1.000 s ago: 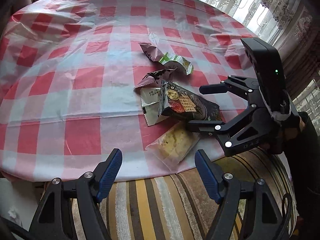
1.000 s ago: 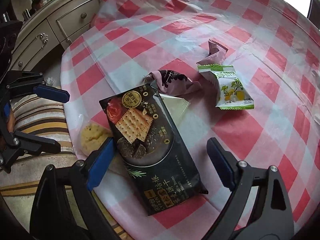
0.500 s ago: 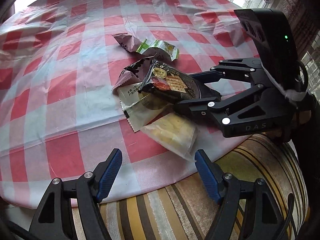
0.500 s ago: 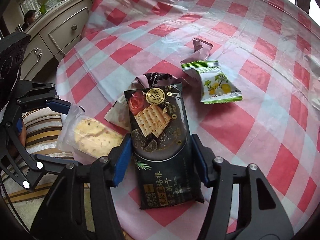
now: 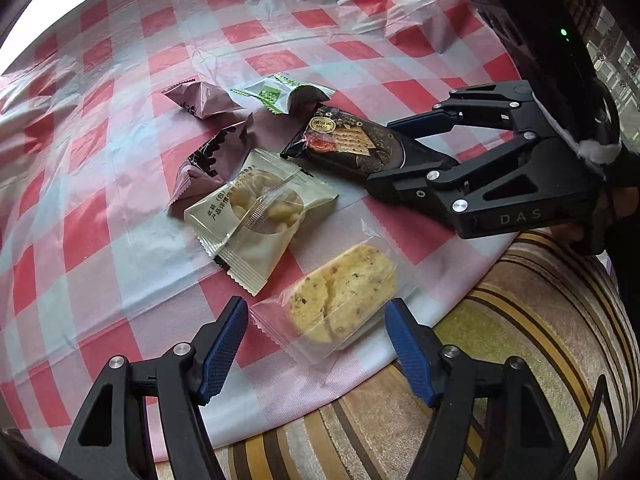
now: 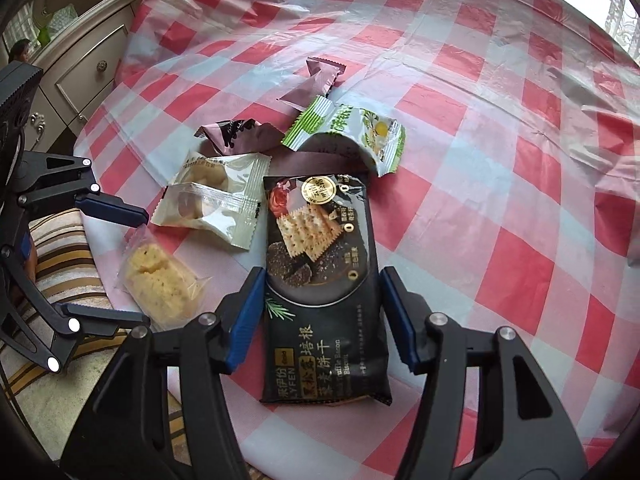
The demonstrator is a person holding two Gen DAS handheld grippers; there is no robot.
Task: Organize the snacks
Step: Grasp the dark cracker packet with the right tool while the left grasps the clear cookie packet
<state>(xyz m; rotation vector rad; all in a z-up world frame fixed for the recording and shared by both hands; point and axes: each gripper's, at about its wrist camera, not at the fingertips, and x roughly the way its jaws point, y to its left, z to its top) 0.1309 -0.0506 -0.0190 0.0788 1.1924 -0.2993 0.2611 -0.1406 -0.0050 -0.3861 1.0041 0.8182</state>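
Right wrist view: my right claw [image 6: 322, 316] is clamped on the black cracker pack [image 6: 320, 280], one blue pad [image 6: 246, 320] on each long edge; the pack lies flat on the checked cloth [image 6: 480, 160] near the table edge.

Left wrist view: my left claw [image 5: 316, 344] stands apart, jaws closing, over the clear cookie bag [image 5: 340, 300]. The bag lies between the pads, but neither pad touches it. It rests on the cloth [image 5: 120, 260] at the table edge, just above the striped cushion [image 5: 520, 340].

Other snacks, left wrist view: a beige pastry pack [image 5: 260, 216] lies just beyond the cookie bag, its corner close to the cracker pack [image 5: 344, 148]. A crumpled brown wrapper [image 5: 208, 168] touches the pastry pack on its far left side. A second brown wrapper [image 5: 200, 100] and a green-and-white packet [image 5: 284, 94] lie farther in, side by side.

Right claw as seen from the left [image 5: 404, 152]: fingers either side of the cracker pack's near end.

Background, right wrist view: a cream drawer unit [image 6: 80, 76] stands beyond the table.
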